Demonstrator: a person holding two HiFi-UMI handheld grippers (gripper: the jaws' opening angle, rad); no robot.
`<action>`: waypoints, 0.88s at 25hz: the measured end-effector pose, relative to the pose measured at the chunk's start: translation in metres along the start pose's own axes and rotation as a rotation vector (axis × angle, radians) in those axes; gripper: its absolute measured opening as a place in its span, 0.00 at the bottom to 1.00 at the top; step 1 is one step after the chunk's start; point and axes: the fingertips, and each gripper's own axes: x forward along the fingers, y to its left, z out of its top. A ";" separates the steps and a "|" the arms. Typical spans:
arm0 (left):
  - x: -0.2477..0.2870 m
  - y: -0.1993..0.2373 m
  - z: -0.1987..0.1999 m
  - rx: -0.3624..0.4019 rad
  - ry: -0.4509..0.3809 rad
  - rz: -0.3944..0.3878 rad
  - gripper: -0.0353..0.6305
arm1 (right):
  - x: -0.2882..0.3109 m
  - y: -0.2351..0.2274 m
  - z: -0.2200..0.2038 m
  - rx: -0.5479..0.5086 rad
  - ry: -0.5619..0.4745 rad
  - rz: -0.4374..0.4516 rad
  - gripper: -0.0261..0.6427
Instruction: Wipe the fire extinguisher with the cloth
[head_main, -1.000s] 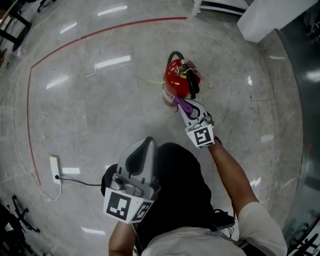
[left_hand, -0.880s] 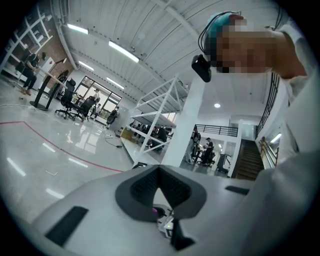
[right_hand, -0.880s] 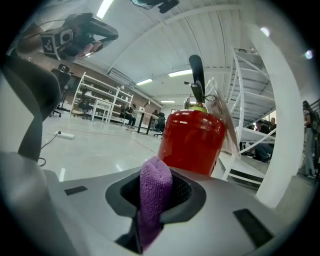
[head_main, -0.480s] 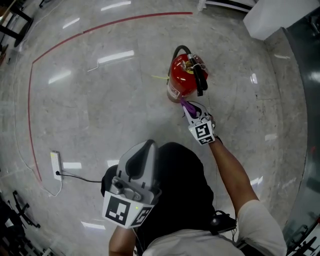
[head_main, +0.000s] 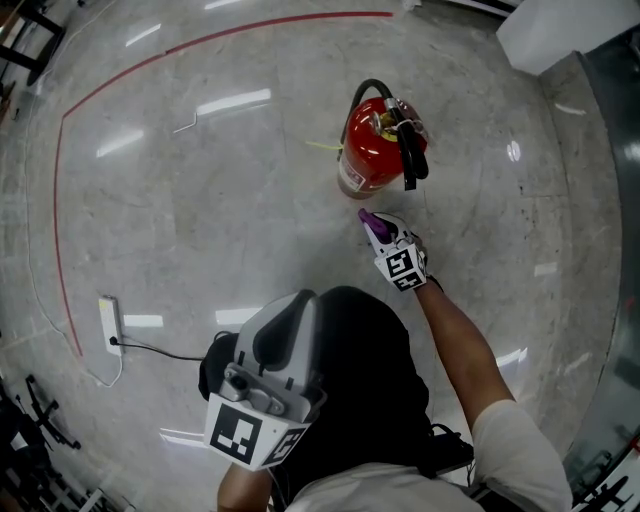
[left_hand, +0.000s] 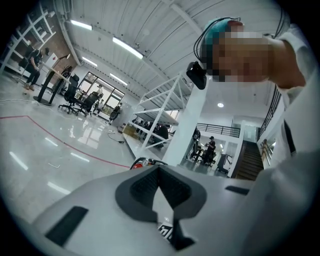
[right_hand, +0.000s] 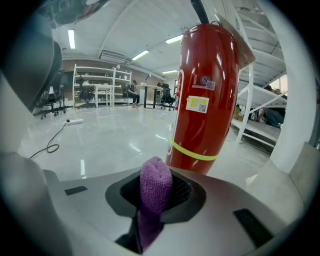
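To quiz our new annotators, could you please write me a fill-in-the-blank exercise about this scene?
1. The right tongs are shut on a ___ cloth.
2. The body of the extinguisher is ___.
3. A ___ band rings the extinguisher low down.
4. The left tongs hold ___.
Missing words: purple; red; yellow; nothing.

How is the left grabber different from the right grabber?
The right gripper pinches a purple cloth; the left gripper holds nothing. The right gripper reaches out close to the fire extinguisher; the left gripper is held back by the person's body. Both are grey, with jaws closed.
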 end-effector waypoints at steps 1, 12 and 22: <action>0.001 0.001 -0.001 -0.005 0.000 0.001 0.06 | 0.000 0.001 -0.004 0.011 0.006 0.000 0.14; -0.008 0.009 0.014 -0.019 -0.048 0.000 0.06 | -0.080 -0.036 0.070 0.238 -0.243 -0.148 0.14; -0.017 0.000 0.088 -0.024 -0.048 -0.002 0.06 | -0.203 -0.055 0.231 0.371 -0.431 -0.199 0.14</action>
